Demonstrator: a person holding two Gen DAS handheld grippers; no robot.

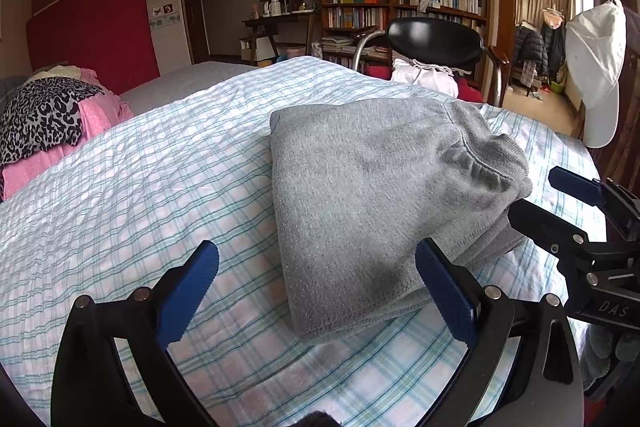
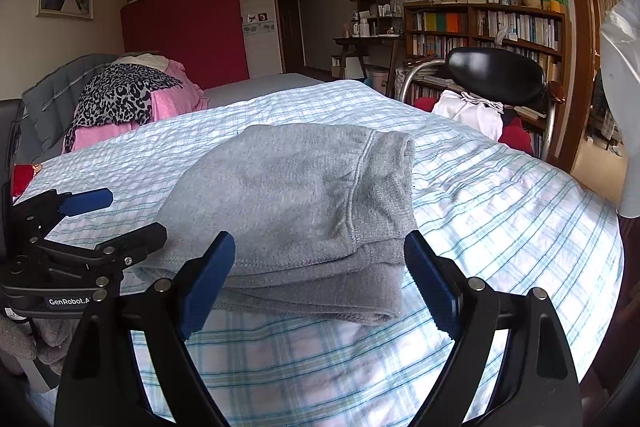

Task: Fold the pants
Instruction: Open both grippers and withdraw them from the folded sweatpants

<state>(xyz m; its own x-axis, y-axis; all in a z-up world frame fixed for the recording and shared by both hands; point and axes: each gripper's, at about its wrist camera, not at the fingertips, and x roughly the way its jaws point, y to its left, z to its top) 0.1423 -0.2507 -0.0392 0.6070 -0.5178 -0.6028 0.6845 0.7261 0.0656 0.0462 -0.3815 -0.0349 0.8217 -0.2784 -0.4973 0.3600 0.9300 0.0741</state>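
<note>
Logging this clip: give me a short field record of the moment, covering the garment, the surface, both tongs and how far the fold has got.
garment: grey pants, folded into a compact stack, waistband on top at the right
surface: bed with plaid sheet
left tongs: open, at the near left edge of the stack, gripping nothing
right tongs: open, at the near edge of the stack, gripping nothing
fold state: looks finished; layers lie roughly even
nearby: leopard-print cloth on pink bedding at far left; black chair beyond the bed
</note>
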